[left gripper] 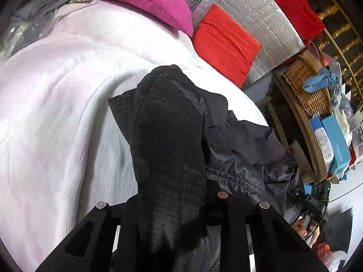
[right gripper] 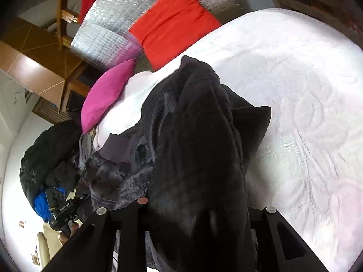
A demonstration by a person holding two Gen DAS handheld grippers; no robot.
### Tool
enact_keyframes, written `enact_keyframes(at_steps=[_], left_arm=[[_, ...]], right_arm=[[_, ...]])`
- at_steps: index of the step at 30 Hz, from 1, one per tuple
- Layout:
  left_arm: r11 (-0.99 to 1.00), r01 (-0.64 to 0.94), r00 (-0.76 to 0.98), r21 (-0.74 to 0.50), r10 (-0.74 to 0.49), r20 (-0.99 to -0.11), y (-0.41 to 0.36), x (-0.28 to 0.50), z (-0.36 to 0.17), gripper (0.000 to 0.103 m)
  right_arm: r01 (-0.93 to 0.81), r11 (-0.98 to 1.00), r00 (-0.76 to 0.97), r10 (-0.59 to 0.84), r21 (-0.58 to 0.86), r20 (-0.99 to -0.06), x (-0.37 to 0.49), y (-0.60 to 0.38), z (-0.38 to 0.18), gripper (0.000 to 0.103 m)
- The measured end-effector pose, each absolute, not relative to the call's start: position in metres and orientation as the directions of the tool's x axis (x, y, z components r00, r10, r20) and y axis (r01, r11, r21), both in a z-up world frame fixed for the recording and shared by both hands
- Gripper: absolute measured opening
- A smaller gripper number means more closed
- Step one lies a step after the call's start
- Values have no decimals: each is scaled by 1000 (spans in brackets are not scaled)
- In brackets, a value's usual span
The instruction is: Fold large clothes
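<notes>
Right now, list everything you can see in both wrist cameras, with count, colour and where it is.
Dark garment: one, black and charcoal, bunched on the bed, running into both grippers.
Bed cover: one, white with a pink tint, under the garment.
Pink cushion: one, magenta, at the head of the bed.
Red cushion: one, beside the pink one, against the foil.
Silver foil sheet: one, behind the cushions.
Red cloth: one, hanging over the gilt rail.
Wicker basket: one, tan, on the side shelf.
Clothes pile: one, dark with blue, beside the bed.
Left gripper: black, closed on the garment.
Right gripper: black, closed on the garment.
</notes>
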State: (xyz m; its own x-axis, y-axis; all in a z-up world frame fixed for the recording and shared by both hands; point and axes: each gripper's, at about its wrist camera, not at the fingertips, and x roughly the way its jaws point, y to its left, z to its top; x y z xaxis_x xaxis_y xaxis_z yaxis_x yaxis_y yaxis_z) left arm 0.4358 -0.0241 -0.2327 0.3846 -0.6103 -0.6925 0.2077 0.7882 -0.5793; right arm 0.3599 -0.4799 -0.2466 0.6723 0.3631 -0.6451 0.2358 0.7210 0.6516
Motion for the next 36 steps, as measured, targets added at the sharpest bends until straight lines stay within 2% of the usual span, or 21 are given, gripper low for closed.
enact_keyframes(at_steps=[5, 6, 7, 8, 9, 10, 11, 14, 17, 19, 21, 23, 27, 33, 36], left_arm=[[811, 180, 295, -556, -584, -756, -21, 394, -247, 28], [826, 180, 252, -534, -563, -787, -22, 389, -254, 32], [839, 179, 225, -514, -543, -809, -23, 389, -260, 44], [856, 171, 203, -488, -516, -832, -23, 390, -266, 56], [863, 143, 193, -484, -504, -842, -18, 394, -271, 60], [863, 114, 184, -492, -505, -843, -14, 399, -273, 66], [861, 82, 175, -502, -509, -843, -8, 405, -274, 68], [875, 31, 259, -484, -475, -841, 12, 419, -256, 68], [902, 23, 438, -432, -397, -807, 19, 424, -222, 69], [902, 68, 509, -426, -399, -763, 1, 432, -202, 70], [898, 154, 533, -411, -426, -731, -30, 440, -191, 70], [902, 219, 533, -371, -429, -730, -55, 443, -189, 70], [899, 308, 489, -311, -430, -759, -91, 452, -200, 70], [919, 299, 413, -256, -367, -834, -121, 474, -238, 70], [926, 311, 388, -215, -330, -861, -133, 479, -254, 66]], right_arm=[[253, 707, 642, 388, 661, -661, 308, -483, -250, 31], [263, 697, 632, 398, 667, -665, 294, -486, -257, 31], [270, 691, 621, 407, 670, -670, 285, -491, -263, 33], [289, 679, 589, 429, 675, -684, 277, -496, -276, 40], [314, 666, 564, 442, 677, -697, 274, -500, -286, 46], [353, 647, 540, 449, 676, -712, 273, -505, -296, 62], [394, 627, 528, 444, 672, -724, 273, -515, -303, 64], [387, 589, 583, 440, 709, -684, 264, -536, -290, 64], [384, 642, 676, 294, 663, -676, 247, -549, -254, 65], [343, 704, 752, 192, 623, -631, 243, -547, -226, 68], [259, 737, 778, 224, 625, -587, 255, -532, -210, 68], [166, 800, 770, 259, 576, -583, 280, -500, -197, 68], [93, 897, 685, 257, 431, -682, 334, -443, -204, 68], [104, 946, 575, 195, 308, -795, 387, -422, -242, 68], [111, 951, 514, 195, 290, -835, 403, -425, -267, 60]])
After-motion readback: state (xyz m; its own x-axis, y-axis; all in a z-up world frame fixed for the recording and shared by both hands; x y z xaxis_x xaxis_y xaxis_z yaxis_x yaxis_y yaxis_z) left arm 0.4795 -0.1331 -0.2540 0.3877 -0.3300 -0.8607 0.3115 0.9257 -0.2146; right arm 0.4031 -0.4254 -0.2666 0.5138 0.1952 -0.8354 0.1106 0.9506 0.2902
